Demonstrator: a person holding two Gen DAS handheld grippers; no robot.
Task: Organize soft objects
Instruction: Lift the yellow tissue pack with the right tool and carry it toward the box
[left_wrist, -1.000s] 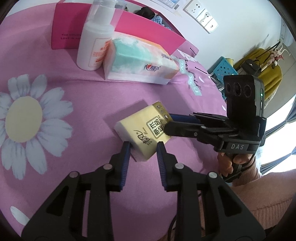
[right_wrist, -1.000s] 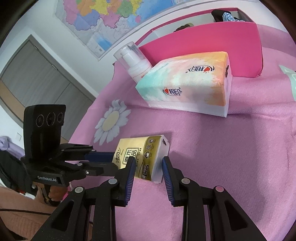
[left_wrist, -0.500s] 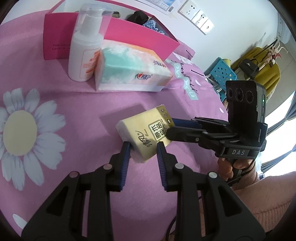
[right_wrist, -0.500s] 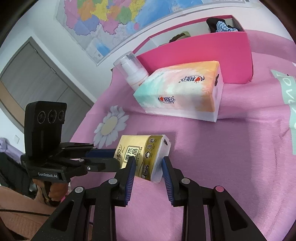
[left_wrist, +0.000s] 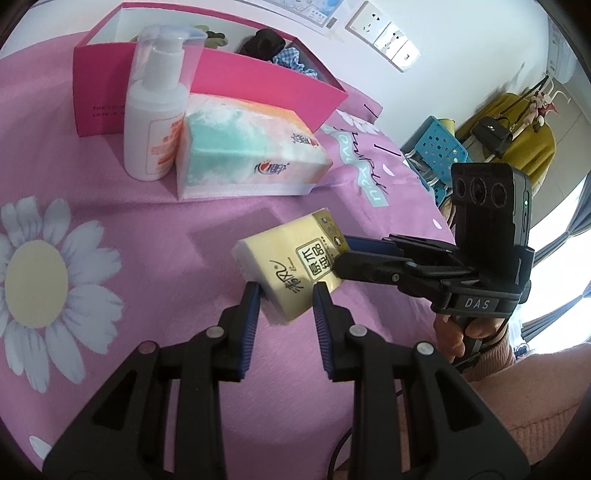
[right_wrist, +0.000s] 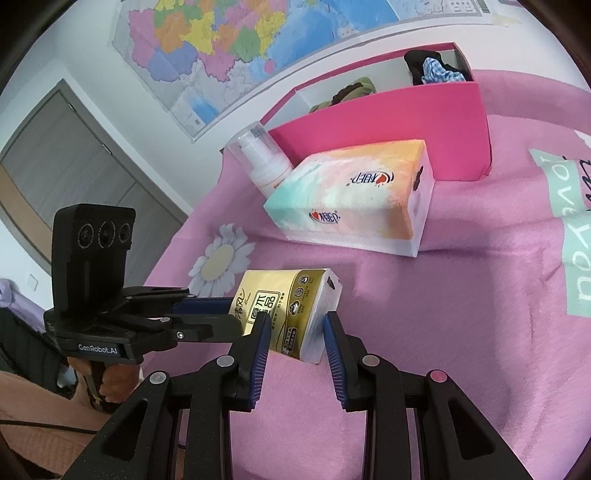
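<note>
Both claws, left (left_wrist: 286, 301) and right (right_wrist: 297, 330), pinch the yellow tissue pack (left_wrist: 291, 271) between them above the bed (left_wrist: 110, 206); carrying step, and next it likely goes into the pink box (left_wrist: 258, 77) ahead.

pink box (left_wrist: 207, 74) contents partly hidden by wall.

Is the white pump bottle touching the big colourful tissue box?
Touching. In the left wrist view the pump bottle stands right against the end of the big tissue box, with no pink cloth showing between them.
</note>
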